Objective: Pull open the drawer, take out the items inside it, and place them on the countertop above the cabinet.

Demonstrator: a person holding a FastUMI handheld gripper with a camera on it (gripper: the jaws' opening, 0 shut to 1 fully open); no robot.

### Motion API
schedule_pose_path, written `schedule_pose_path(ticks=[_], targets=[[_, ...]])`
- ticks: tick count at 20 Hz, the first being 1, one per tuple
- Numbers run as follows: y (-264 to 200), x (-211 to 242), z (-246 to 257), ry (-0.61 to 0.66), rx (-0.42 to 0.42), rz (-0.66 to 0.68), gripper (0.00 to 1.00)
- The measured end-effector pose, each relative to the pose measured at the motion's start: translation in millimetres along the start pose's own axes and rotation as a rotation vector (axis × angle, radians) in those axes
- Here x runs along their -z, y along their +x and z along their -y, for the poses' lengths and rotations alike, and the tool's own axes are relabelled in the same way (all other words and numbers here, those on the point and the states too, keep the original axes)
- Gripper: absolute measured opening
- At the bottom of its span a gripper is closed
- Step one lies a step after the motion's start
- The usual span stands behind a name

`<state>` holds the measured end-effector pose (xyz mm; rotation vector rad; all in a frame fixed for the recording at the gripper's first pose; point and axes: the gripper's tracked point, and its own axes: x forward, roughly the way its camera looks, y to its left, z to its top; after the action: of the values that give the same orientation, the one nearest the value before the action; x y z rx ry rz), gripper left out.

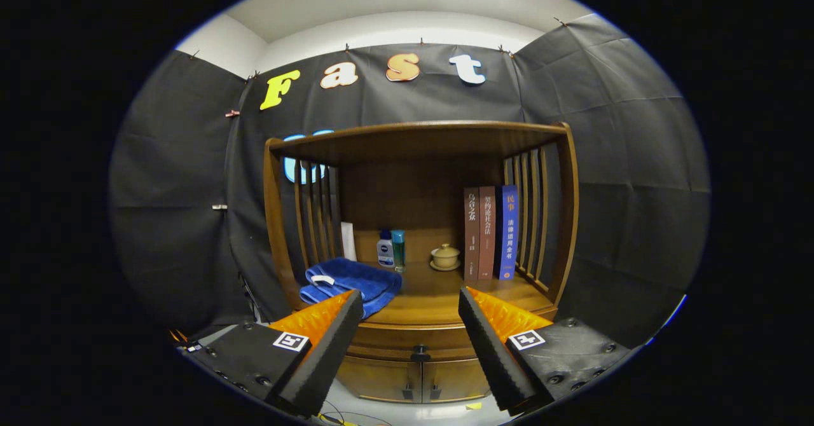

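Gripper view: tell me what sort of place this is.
Probably a staged recording booth: a wooden cabinet stands against black cloth walls, books on its countertop. The open gripper hovers before its closed drawer.

The near corner of the blue towel is covered by the left finger of the spread, empty gripper, at whose six o'clock the cabinet doors are cut off low, while the two small bottles are too small to be identified.
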<state>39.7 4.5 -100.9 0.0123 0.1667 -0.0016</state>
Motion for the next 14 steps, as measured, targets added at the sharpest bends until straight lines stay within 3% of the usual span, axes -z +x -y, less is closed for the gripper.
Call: schedule_pose_path(ticks=[14], targets=[[89,139,7,0.029,0.033,-0.249,0.99]])
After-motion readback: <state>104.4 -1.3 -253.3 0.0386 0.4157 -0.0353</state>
